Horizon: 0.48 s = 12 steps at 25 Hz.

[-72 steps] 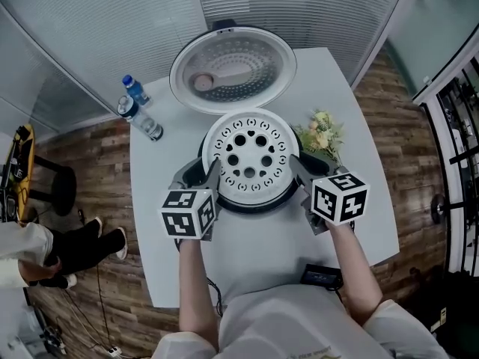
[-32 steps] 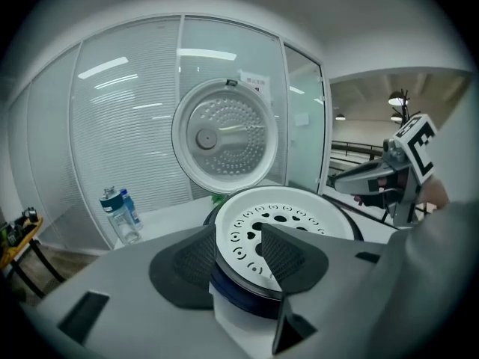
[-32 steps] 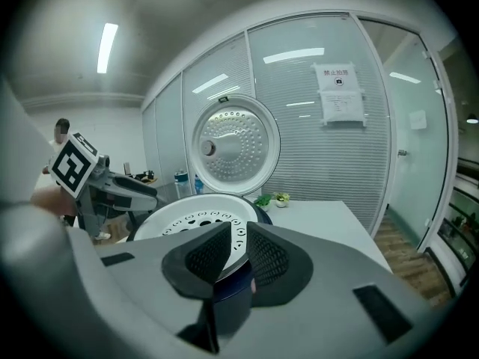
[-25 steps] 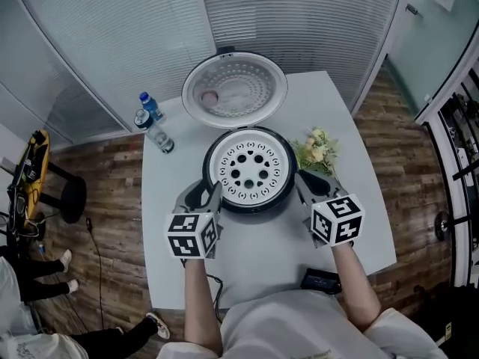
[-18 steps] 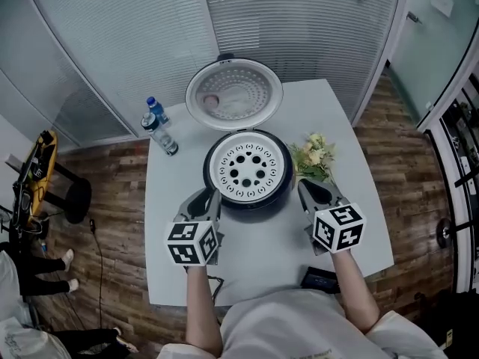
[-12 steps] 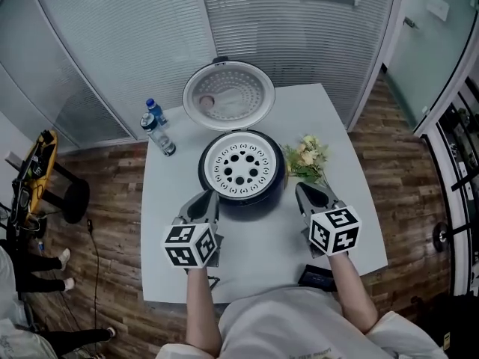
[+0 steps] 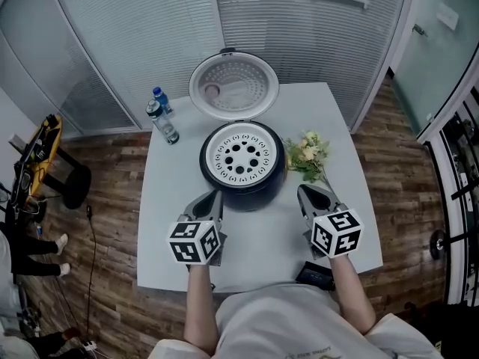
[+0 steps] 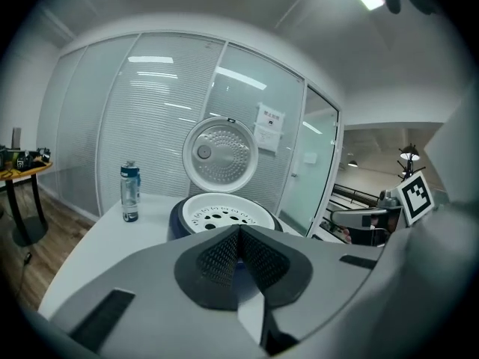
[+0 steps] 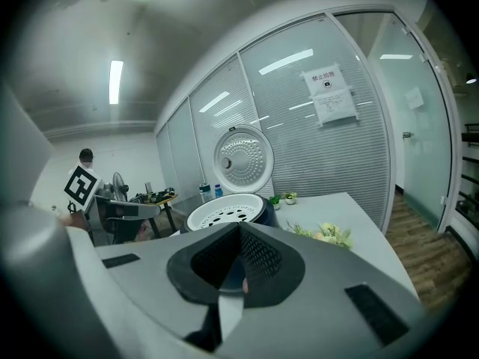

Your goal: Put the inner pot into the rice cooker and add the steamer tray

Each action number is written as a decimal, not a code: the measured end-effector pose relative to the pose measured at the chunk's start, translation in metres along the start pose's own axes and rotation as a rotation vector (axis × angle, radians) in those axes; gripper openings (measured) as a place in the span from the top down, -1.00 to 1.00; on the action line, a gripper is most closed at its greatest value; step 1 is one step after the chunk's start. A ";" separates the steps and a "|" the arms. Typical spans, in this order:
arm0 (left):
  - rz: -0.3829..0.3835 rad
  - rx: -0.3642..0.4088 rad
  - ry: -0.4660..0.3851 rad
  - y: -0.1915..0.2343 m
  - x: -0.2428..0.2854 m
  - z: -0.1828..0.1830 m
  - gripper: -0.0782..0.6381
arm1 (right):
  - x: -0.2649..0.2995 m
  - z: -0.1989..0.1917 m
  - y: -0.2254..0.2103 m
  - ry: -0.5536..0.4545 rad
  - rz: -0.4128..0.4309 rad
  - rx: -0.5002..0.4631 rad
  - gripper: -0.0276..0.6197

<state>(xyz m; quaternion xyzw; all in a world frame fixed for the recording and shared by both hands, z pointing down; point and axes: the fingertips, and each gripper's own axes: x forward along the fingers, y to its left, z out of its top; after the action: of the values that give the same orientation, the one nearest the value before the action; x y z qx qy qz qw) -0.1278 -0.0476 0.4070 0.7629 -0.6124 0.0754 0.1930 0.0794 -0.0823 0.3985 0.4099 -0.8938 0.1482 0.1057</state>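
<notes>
The dark rice cooker [image 7: 243, 188] stands mid-table with its lid [image 7: 233, 85] tipped open behind it. The white steamer tray [image 7: 241, 154], pierced with round holes, lies in the cooker's mouth; the inner pot is hidden beneath it. My left gripper [image 7: 212, 197] hovers just in front of the cooker's left side, apart from it. Its jaws have just been closing with nothing between them, and they meet in the left gripper view [image 8: 239, 230]. My right gripper [image 7: 304, 191] sits off the cooker's right front, shut and empty [image 9: 240, 230]. The tray [image 8: 224, 208] [image 9: 224, 212] shows beyond both jaws.
Two water bottles [image 7: 163, 118] stand at the table's back left. A small bunch of flowers [image 7: 307, 155] lies right of the cooker. A black device [image 7: 314, 275] rests at the front edge of the white table [image 7: 176, 208]. Glass partitions surround the table.
Both grippers drew back from the cooker's sides toward the table's front. The tray stays in the cooker. The left jaws came together.
</notes>
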 end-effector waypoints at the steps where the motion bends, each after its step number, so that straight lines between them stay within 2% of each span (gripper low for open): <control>1: -0.002 -0.005 -0.003 -0.001 -0.001 -0.001 0.76 | -0.001 -0.001 0.001 0.001 0.001 0.000 0.86; 4: -0.011 -0.031 -0.013 -0.002 -0.004 -0.002 0.76 | -0.003 -0.004 0.001 0.005 0.002 0.003 0.86; 12: -0.018 -0.037 -0.003 -0.004 -0.004 -0.005 0.76 | -0.007 -0.006 -0.002 0.013 -0.008 0.002 0.87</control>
<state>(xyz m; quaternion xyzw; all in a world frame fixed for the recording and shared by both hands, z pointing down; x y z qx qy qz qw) -0.1247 -0.0409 0.4098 0.7648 -0.6070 0.0614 0.2070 0.0861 -0.0767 0.4024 0.4126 -0.8913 0.1514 0.1119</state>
